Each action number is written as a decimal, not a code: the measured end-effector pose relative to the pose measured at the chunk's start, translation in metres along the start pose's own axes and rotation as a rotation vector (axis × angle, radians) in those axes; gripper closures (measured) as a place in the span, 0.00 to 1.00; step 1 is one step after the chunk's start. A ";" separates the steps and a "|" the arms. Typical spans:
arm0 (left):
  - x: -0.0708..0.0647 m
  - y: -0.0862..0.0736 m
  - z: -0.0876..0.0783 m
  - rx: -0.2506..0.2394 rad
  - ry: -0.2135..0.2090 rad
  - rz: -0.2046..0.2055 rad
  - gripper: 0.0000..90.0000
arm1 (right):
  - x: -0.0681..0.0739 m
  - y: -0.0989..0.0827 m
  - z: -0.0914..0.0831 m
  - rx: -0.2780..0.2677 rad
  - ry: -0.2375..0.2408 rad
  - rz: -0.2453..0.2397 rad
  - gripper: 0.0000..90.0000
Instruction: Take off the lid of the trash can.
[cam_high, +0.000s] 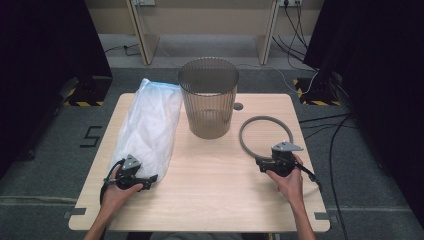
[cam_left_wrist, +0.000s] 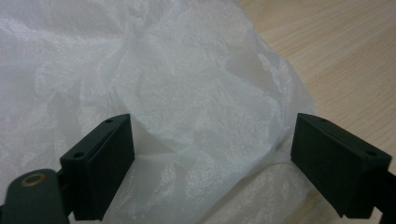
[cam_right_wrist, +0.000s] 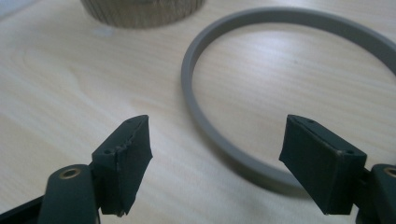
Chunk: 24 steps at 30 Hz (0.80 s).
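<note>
High view: looking down on one wooden table (cam_high: 210, 200), carrying one ribbed grey bin (cam_high: 208, 97) standing upright at the far middle, one white plastic bag (cam_high: 150, 127) lying lengthwise along the left side, one grey ring (cam_high: 245, 137) lying flat at the right. Two hands coming in from the near edge, one gripper in each. Left gripper (cam_high: 149, 181) sitting at the near end of the bag, jaws pointing right into the plastic. Right gripper (cam_high: 260, 164) sitting at the near rim of the ring, just beside it.

Left gripper view: two black jaws standing wide apart, framing the crumpled near end of the white plastic bag (cam_left_wrist: 196, 116); plastic bulging between them, brushing the right jaw's inner face, not being squeezed. Bare wood of the table (cam_left_wrist: 345, 56) showing at the right.

Right gripper view: two jaws again, standing open, nothing pinched. Grey ring (cam_right_wrist: 205, 126) curving across the table between them, its rim passing in front of the right jaw. Base of the bin (cam_right_wrist: 140, 11) peeking in at the far edge.
</note>
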<state>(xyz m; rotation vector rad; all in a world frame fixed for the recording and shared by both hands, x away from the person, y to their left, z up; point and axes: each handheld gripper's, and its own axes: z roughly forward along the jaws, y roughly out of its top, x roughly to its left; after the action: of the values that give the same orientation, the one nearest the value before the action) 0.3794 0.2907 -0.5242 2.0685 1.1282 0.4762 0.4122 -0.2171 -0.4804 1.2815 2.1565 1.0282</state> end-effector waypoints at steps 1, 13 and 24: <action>0.000 0.000 0.000 0.000 0.000 0.000 0.14 | 0.002 -0.003 0.000 0.007 0.002 -0.003 0.27; 0.000 0.000 0.000 0.000 -0.002 -0.001 0.14 | 0.017 -0.030 -0.004 0.052 0.014 -0.016 0.27; 0.004 0.010 -0.003 -0.053 -0.044 -0.031 0.19 | 0.025 -0.043 -0.004 0.086 0.015 -0.040 0.26</action>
<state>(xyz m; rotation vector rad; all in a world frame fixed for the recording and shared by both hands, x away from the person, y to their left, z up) 0.3850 0.2915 -0.5144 2.0037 1.1088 0.4382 0.3733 -0.2092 -0.5106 1.2676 2.2501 0.9410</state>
